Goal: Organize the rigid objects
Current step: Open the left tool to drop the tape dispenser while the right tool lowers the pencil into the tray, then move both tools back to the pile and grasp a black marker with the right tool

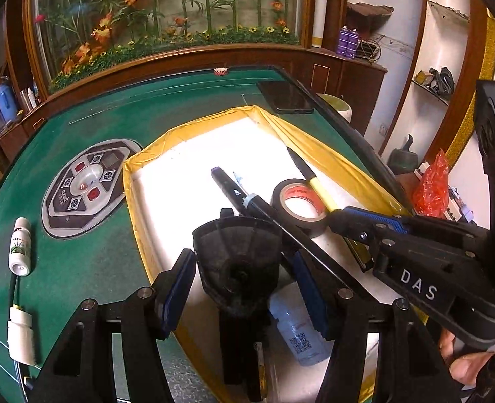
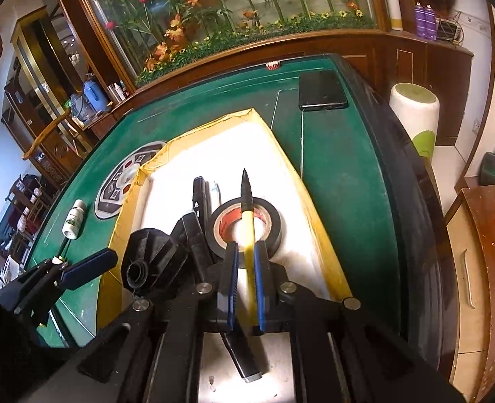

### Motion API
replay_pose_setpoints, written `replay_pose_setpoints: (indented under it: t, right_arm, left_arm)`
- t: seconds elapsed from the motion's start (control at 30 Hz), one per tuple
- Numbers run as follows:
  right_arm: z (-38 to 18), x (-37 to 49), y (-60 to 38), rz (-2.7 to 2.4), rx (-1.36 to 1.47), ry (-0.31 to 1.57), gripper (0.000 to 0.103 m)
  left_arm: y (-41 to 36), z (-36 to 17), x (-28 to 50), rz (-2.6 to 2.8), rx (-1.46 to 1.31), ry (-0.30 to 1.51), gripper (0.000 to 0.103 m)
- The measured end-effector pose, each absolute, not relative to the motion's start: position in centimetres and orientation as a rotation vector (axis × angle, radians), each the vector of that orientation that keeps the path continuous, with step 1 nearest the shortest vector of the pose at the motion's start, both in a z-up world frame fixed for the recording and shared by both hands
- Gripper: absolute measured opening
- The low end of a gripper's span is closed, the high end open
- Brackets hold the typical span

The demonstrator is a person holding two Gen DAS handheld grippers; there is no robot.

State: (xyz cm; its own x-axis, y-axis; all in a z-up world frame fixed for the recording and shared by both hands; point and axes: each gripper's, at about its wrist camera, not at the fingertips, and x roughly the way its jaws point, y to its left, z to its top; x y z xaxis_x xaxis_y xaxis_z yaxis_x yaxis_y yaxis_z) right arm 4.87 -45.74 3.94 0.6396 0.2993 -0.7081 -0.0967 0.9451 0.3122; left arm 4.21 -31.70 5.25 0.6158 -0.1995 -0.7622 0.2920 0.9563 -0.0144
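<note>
- My right gripper [image 2: 245,262] has its jaws closed on the yellow pen [image 2: 247,215], whose long axis runs straight ahead over the tape roll [image 2: 245,226] inside the yellow-edged tray [image 2: 328,235].
- My left gripper [image 1: 244,288] hangs with jaws wide open around the black funnel [image 1: 239,255], gripping nothing.
- Two small bottles [image 1: 20,247] lie on the green desk [image 1: 96,268], nearer my left.

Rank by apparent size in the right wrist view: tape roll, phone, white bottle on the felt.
1. tape roll
2. phone
3. white bottle
The roll sits nearest the camera, so its lead over the phone is unsure.
</note>
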Motion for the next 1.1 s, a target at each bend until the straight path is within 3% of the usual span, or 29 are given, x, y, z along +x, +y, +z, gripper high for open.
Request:
replay_pose_setpoints:
  t: [0.33, 1.1]
  right_arm:
    - [4.5, 4.5, -45.7, 0.247, 0.268, 0.815, 0.009]
    - [5.2, 3.7, -42.4, 0.329, 0.191, 0.755, 0.009]
  left_arm:
    - [-32.4, 5.7, 2.6, -0.289, 0.178, 0.810, 0.072]
    - [-27.7, 7.3, -0.6, -0.215, 0.151, 0.734, 0.073]
